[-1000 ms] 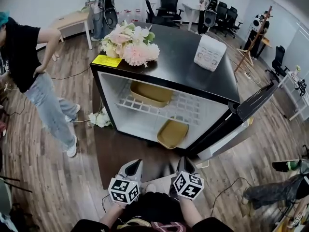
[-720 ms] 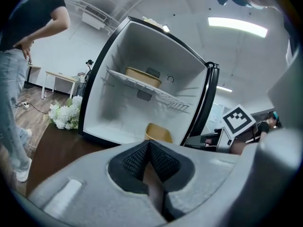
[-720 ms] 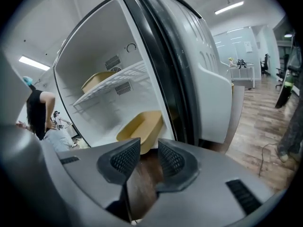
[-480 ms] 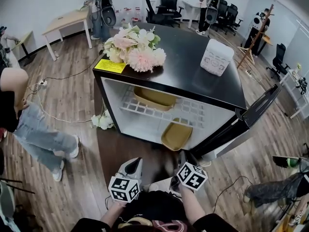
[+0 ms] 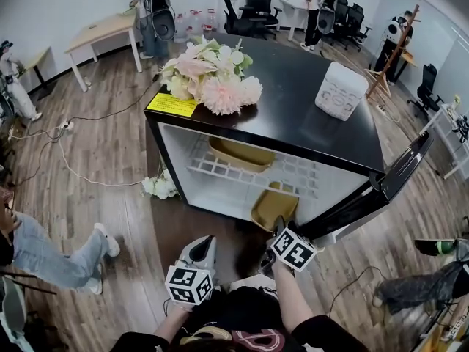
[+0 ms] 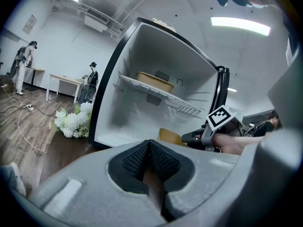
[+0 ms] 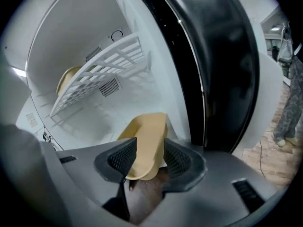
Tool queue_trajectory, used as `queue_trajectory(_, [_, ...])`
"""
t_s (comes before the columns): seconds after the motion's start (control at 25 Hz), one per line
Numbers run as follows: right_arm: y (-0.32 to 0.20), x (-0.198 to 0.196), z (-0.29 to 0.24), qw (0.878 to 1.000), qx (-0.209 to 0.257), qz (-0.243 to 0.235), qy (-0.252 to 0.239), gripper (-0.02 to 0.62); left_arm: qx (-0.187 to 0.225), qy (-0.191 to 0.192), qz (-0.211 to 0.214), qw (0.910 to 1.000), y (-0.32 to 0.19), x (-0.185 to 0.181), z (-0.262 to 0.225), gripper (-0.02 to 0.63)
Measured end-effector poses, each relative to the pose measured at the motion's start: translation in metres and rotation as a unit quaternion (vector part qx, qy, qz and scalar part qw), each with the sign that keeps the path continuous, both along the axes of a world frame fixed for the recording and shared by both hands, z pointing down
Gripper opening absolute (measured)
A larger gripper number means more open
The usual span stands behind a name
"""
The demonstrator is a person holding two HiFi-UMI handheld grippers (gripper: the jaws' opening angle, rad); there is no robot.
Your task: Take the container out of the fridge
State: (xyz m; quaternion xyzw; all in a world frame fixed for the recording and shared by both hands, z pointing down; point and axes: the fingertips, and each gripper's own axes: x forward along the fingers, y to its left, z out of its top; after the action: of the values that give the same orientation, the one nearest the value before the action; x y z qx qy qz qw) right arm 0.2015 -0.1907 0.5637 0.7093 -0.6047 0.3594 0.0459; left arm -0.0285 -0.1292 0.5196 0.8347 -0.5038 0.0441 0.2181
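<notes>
Fridge [image 5: 293,123] w/ door [image 5: 399,174] swung wide at right. Lower container [image 5: 272,207], tan, oblong, on fridge floor, right side, by door hinge; long axis front-to-back, near end at front lip. Right gripper [image 5: 277,226]: jaws part-open, just been opening, near end of container btwn pads, not clamped. Left gripper [image 5: 199,249]: jaws together, empty, held back over wood floor. Wire shelf [image 5: 293,173] overhead carries 2nd container [image 5: 238,154]. Front of fridge open. Yellow label [image 5: 170,105] at top's front-left corner: print illegible.
</notes>
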Motion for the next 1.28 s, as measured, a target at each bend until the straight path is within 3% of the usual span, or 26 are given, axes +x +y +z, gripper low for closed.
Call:
queue_trajectory(0.36, [-0.009,0.002,0.024,0.998,-0.051,0.02,0.016,0.17,-0.005,0.0,-0.013,0.9999,-0.009,-0.011,0.004,0.009])
queue_trajectory(0.84, [-0.005,0.0,0.052,0.994,-0.102,0.037,-0.009,0.076,-0.011,-0.001,-0.01,0.9999,-0.014,-0.019,0.01,0.008])
queue_trajectory(1.28, [-0.001,-0.002,0.049,0.994,-0.097,0.041,-0.015,0.032,-0.018,-0.005,-0.015,0.9997,-0.007,-0.027,0.015,0.008])
